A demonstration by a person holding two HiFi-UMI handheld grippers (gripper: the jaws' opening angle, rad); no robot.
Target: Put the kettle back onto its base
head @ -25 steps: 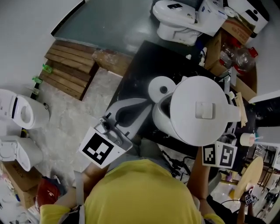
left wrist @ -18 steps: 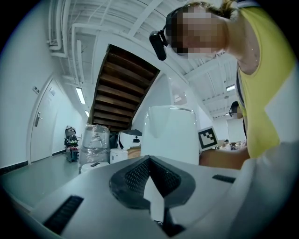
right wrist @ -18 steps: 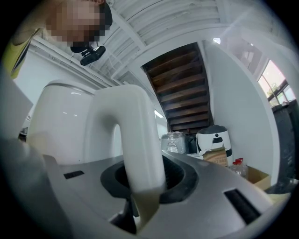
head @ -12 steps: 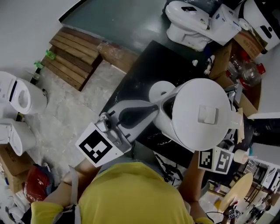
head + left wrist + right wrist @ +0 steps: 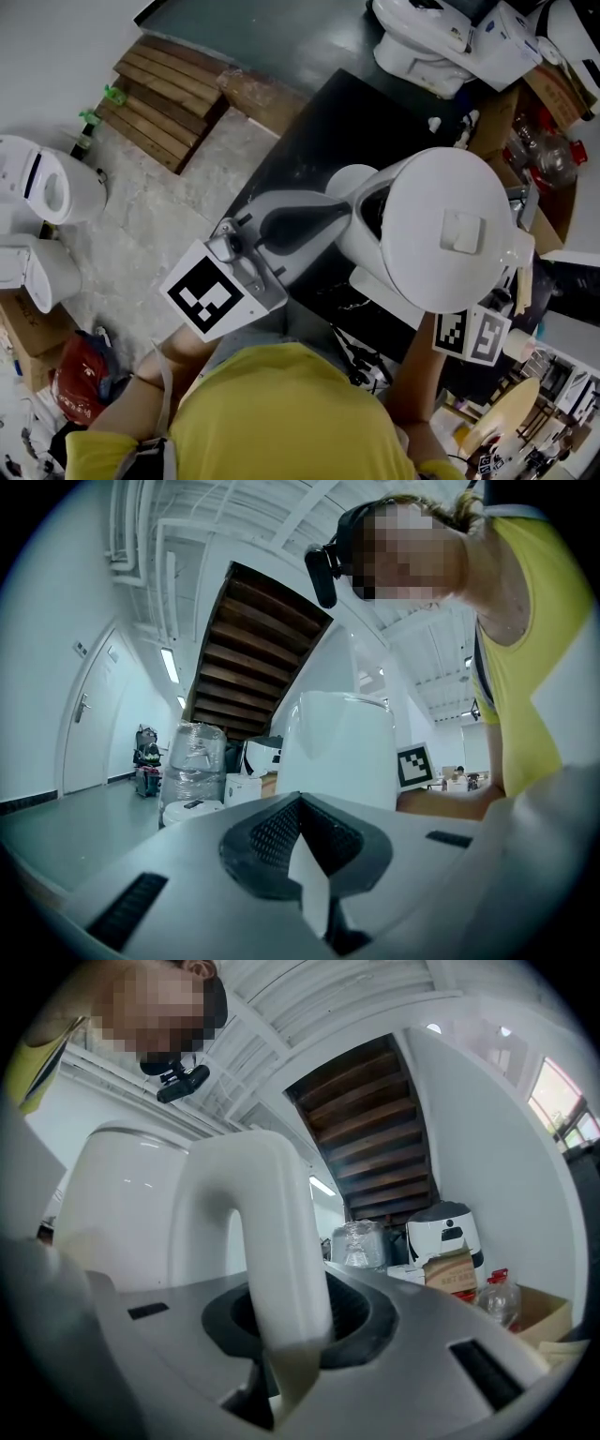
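The white kettle [image 5: 450,230] hangs over the black table [image 5: 309,141], lid up. My right gripper [image 5: 286,1321] is shut on its curved white handle [image 5: 272,1232]; in the head view only that gripper's marker cube [image 5: 469,336] shows below the kettle. The round white base [image 5: 349,180] lies on the table, its right side hidden by the kettle. My left gripper [image 5: 342,214] is shut with nothing in it. Its tip points at the kettle's left side, just below the base in the picture. The left gripper view has the kettle's body [image 5: 342,752] straight ahead of the jaws.
White toilets [image 5: 422,37] and cardboard boxes [image 5: 525,103] crowd the far side of the table. A wooden pallet [image 5: 169,89] lies on the floor at the left, with more white toilets [image 5: 52,192] beyond it. Small items sit on the table's right edge.
Both grippers and the kettle have moved farther across the table. The left gripper's tip has come up close to the kettle and the base. The kettle now covers more of the base.
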